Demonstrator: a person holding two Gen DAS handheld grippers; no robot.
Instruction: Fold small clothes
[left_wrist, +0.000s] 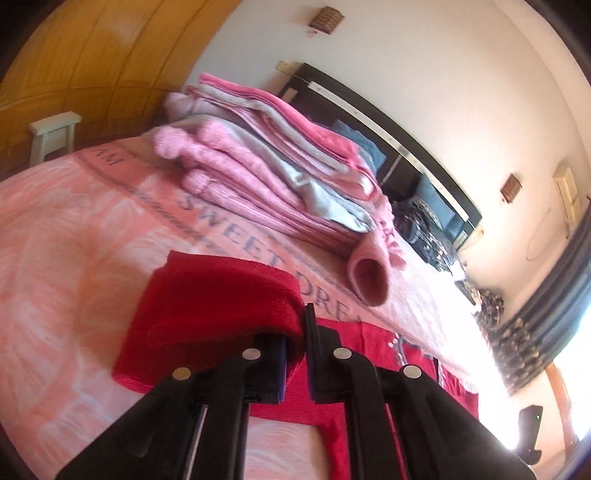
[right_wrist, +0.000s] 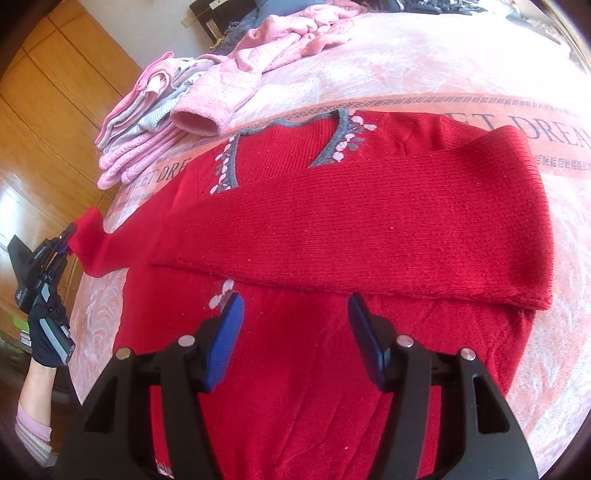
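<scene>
A red knitted sweater (right_wrist: 332, 229) with a grey and white patterned neckline lies flat on the pink bedspread (right_wrist: 424, 77). One sleeve is folded across its chest. My right gripper (right_wrist: 295, 306) hovers open just above the sweater's lower body, its blue pads (right_wrist: 225, 332) apart and holding nothing. My left gripper (left_wrist: 297, 332) is shut on the cuff of the other red sleeve (left_wrist: 221, 295), lifted off the bed. In the right wrist view that left gripper (right_wrist: 70, 232) shows at the far left, pinching the sleeve end (right_wrist: 92, 243) out past the bed's edge.
A stack of folded pink and grey clothes (left_wrist: 258, 155) sits on the bed behind the sweater, with a pink sleeve (right_wrist: 199, 118) draped off it. More pink garments (right_wrist: 306, 26) lie crumpled farther back. A gloved hand (right_wrist: 48, 332) holds the left gripper. Wooden wardrobe doors (right_wrist: 48, 110) stand left.
</scene>
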